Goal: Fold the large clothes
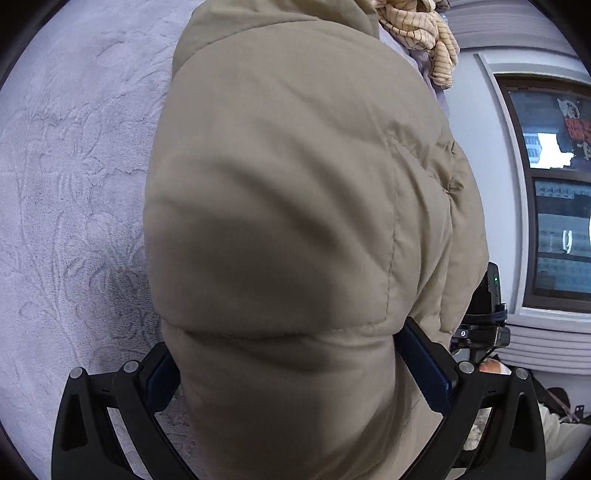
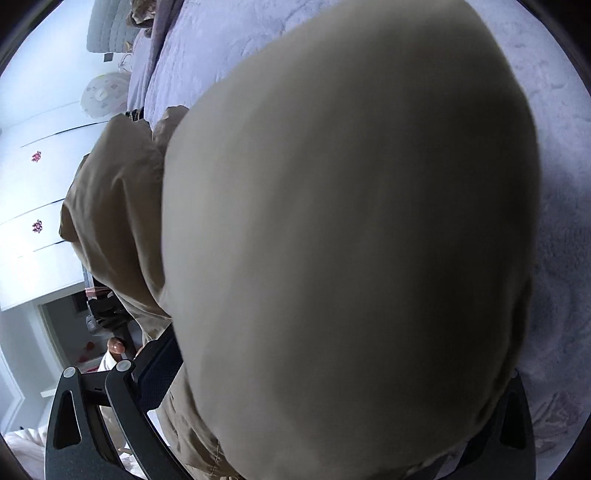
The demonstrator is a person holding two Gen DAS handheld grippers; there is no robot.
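Left wrist view: the left tongs point(image 1: 291, 373) are clenched on a thick fold of the puffy beige quilted jacket point(image 1: 295, 192), blue pads pressing the padding from both sides. The jacket bulges up and away from the fingers, filling the middle of the frame, above a pale lilac embossed bedspread point(image 1: 66, 192). A cream striped cloth point(image 1: 424, 33) lies bunched at the far edge of the bed, near a dark window point(image 1: 554, 192) on the right.

Right wrist view: the right tongs point(image 2: 332, 376) grip the same jacket point(image 2: 351, 221); only the left blue pad shows, pressed into fabric. Bedspread point(image 2: 561, 184) lies beyond; white cupboard doors point(image 2: 33, 192) stand to the left.
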